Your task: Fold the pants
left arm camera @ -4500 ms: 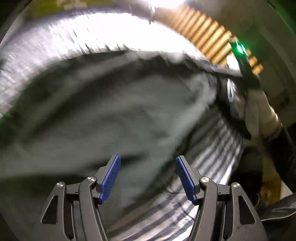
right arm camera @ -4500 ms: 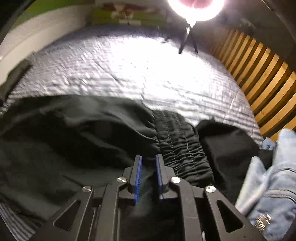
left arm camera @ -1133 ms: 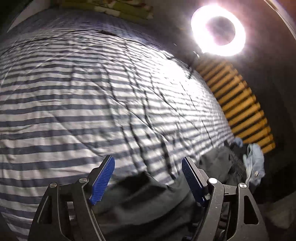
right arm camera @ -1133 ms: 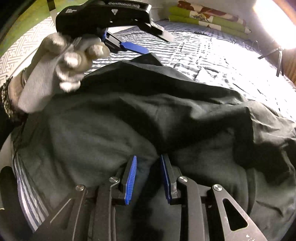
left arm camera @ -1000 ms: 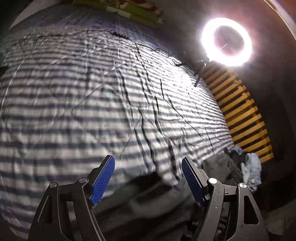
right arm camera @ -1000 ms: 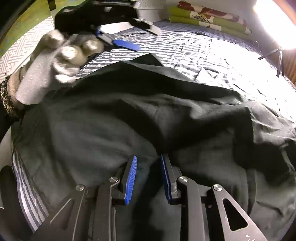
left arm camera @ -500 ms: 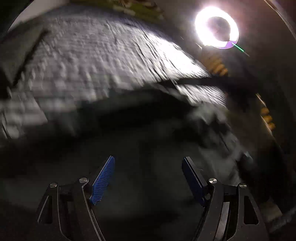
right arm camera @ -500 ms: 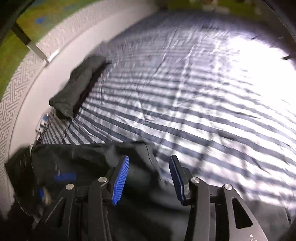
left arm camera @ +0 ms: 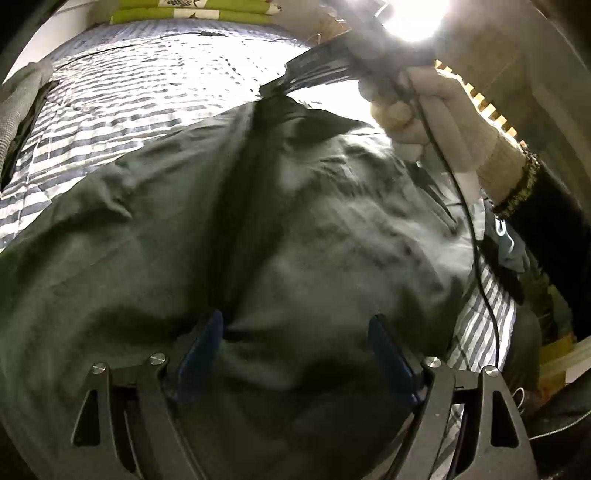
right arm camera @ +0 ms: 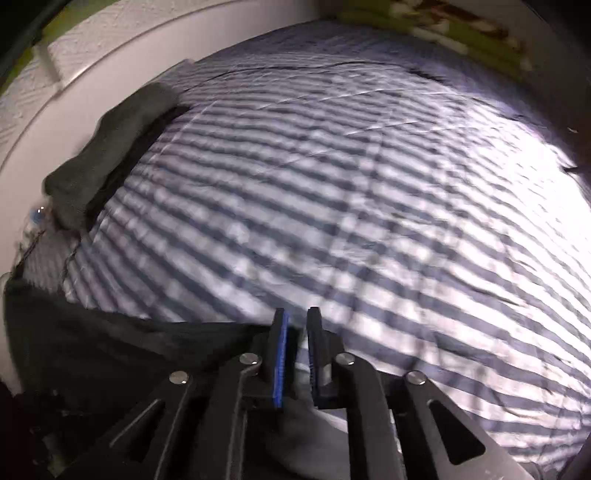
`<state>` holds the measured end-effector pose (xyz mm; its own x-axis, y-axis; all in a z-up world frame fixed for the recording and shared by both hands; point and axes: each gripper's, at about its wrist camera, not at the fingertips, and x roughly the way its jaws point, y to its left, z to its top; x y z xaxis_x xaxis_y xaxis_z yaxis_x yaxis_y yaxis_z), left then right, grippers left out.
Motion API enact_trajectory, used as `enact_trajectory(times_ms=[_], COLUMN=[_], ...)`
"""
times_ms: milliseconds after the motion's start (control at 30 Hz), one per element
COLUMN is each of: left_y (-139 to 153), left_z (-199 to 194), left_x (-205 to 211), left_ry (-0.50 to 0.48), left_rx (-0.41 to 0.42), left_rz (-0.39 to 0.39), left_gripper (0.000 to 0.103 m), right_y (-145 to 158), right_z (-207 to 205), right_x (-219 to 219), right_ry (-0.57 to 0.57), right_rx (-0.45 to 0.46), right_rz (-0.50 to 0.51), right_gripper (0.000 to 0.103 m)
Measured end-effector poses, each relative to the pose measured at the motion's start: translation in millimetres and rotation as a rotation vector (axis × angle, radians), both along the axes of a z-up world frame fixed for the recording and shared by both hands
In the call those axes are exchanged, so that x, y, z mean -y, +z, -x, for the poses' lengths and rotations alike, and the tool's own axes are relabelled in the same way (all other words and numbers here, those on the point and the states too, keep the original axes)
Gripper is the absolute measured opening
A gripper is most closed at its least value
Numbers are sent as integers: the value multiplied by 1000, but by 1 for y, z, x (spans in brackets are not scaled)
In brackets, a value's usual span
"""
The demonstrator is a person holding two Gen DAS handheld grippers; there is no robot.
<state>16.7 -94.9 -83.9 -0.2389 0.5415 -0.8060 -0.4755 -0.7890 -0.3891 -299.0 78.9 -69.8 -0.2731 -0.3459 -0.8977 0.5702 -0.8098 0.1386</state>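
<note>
Dark grey-green pants [left arm camera: 155,236] fill most of the left wrist view, rumpled over the striped bed. My left gripper [left arm camera: 295,350] is open just over the cloth, its blue pads [left arm camera: 207,347] wide apart with nothing pinched between them. Farther off, a gloved hand [left arm camera: 424,110] holds my right gripper [left arm camera: 275,92], whose tip pinches a raised edge of the pants. In the right wrist view my right gripper [right arm camera: 295,350] has its fingers nearly together, and the pants [right arm camera: 110,354] hang dark at the lower left.
The striped sheet [right arm camera: 369,192] spreads ahead of the right gripper. A folded dark garment [right arm camera: 103,158] lies by the white wall at left. Green folded bedding [left arm camera: 192,11] sits at the far end. A bright lamp [left arm camera: 413,14], wooden slats [left arm camera: 491,114] and a cable [left arm camera: 476,229] are at right.
My right gripper went from open half a second ago to nearly shut, on the pants' edge. The left wrist view swung from the bare sheet onto the pants; the left gripper stayed open.
</note>
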Motion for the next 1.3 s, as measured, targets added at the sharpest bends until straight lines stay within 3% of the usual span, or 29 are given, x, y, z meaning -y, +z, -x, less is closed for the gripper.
enact_trajectory(times_ms=[67, 167, 300, 400, 433, 467, 500, 533, 600, 633, 767, 933, 1133, 1200, 1300], left_y=[6, 18, 16, 5, 6, 7, 9, 15, 34, 47, 99, 142, 140, 126, 109], left_z=[2, -2, -3, -4, -6, -7, -8, -10, -22, -32, -75, -139, -192, -200, -205], left_x=[4, 26, 57, 76, 77, 77, 77, 78, 88, 96, 156, 277, 401, 432, 458], left_ry=[35, 110, 214, 252, 250, 250, 270, 298, 329, 356, 514, 833, 1081, 1123, 1154], left_rx=[-7, -54, -20, 2, -16, -18, -19, -25, -52, -75, -155, -176, -134, -88, -70], left_rz=[9, 33, 42, 79, 76, 93, 118, 133, 114, 109, 76, 27, 46, 2, 14], left_gripper=[83, 83, 83, 83, 83, 83, 82, 81, 81, 81, 81, 82, 82, 82, 82], right_y=[24, 51, 49, 24, 6, -5, -13, -11, 14, 30, 57, 43, -23, -23, -13], right_z=[-4, -35, -89, -107, -107, -106, -103, -103, -111, -121, -170, -215, -225, -230, -231], right_x=[-40, -105, -197, -250, -262, -270, -276, -279, -278, -270, -230, -169, -110, -103, -95], right_ry=[-74, -130, -212, -314, -352, -357, -350, -365, -412, -393, -240, -79, -15, -12, -29], right_rx=[16, -21, -45, -45, -59, -86, -92, -93, -124, -151, -217, -199, -137, -181, -152], right_rz=[138, 212, 126, 17, -79, -172, -219, -195, -113, -69, -49, -31, -227, -255, -241], right_gripper=[11, 11, 14, 14, 14, 3, 0, 0, 7, 7, 10, 15, 16, 16, 16])
